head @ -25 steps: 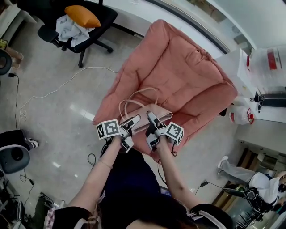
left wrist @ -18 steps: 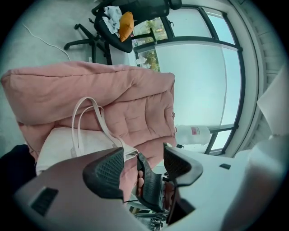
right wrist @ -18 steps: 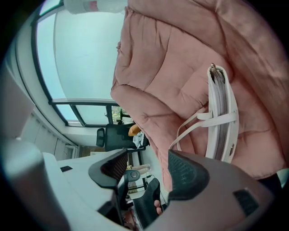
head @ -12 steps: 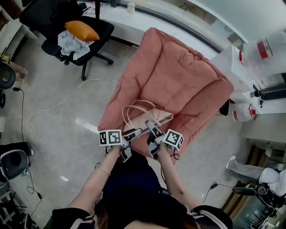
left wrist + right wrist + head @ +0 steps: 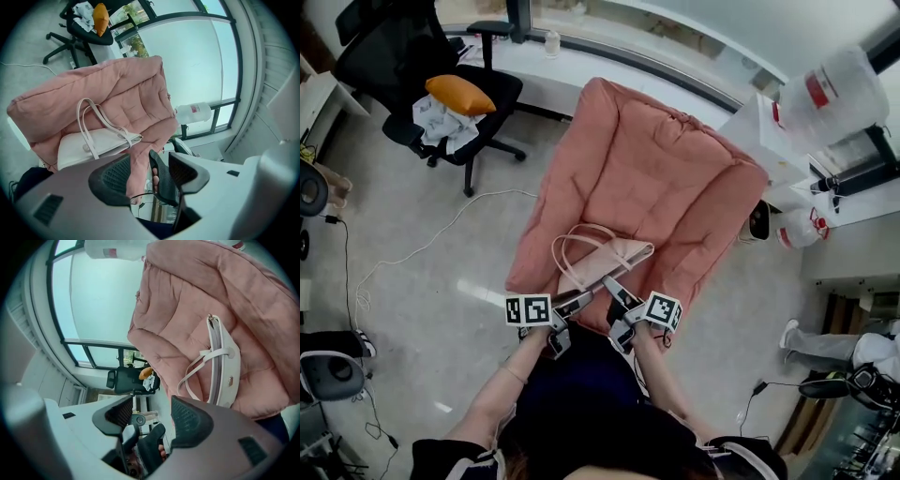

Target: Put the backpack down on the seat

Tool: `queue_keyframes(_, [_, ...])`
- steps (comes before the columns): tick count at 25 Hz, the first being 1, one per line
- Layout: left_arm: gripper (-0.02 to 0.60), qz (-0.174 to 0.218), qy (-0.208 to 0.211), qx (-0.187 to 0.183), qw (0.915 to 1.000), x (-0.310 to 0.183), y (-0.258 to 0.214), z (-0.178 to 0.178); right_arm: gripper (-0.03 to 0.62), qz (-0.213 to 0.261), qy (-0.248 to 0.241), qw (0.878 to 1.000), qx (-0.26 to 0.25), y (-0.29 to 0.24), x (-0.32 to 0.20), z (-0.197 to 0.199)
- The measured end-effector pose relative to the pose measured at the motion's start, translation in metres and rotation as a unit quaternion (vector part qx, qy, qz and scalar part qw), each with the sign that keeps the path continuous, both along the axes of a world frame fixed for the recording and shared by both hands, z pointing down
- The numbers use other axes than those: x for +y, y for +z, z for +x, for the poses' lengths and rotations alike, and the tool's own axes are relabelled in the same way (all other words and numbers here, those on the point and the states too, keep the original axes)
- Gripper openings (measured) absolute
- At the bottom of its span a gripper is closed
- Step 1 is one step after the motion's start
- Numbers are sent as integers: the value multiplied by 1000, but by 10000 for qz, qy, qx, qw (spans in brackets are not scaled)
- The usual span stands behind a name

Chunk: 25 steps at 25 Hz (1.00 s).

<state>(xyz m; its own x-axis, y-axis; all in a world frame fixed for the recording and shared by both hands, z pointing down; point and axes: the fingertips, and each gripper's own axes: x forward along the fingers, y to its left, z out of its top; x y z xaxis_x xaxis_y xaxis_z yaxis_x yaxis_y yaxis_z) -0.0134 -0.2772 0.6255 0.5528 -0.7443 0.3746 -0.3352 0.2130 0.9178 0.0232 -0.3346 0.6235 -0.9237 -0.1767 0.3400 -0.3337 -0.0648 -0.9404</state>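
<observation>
Both wide open and empty, left gripper (image 5: 139, 165) and right gripper (image 5: 151, 405) hover just short of the backpack (image 5: 607, 259) lying flat at the front of the seat (image 5: 661, 173), a soft, light-looking thing best taken by its looped straps (image 5: 212, 354), I'd say

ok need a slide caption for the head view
Bag lying on the pink seat; left tool and right tool open nearby
</observation>
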Motion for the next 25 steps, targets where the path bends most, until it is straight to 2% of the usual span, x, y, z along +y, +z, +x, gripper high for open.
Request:
queue_keyframes(6, [139,547,217,-718,9957,-11,-30,-11,272,338,53,9992,-198,-27,16,0])
queue_keyframes(8, [124,782,259,-857,9929,-19,-45,-16,263,518,171,9979,-352,-41,18,-2])
queue_keyframes(9, [118,888,257,-903,9916,-22,-51,-18,244,626,236,9968,-429,-49,17,-4])
queue_keyframes(12, [77,1247,208,-1071,9862,-32,-71,-23,97,1050,435,9924,-475,-69,11,-4])
queue_keyframes(13, [60,1378,200,-1127,9838,-36,-77,-23,74,1188,495,9908,-421,-74,8,-2])
queue_keyframes(15, [51,1613,170,-1161,9799,-43,-88,-23,52,1419,576,9871,-466,-88,2,0])
queue_keyframes(17, [51,1815,107,-1031,9779,-49,-99,-23,43,1536,649,9839,-647,-102,1,0])
queue_keyframes(20, [38,2053,78,-917,9744,-56,-112,-21,35,1836,874,9777,-523,-116,-1,9])
queue_keyframes(25, [23,2359,204,-1252,9635,-61,-127,-15,33,2802,993,9547,-129,-141,-9,18])
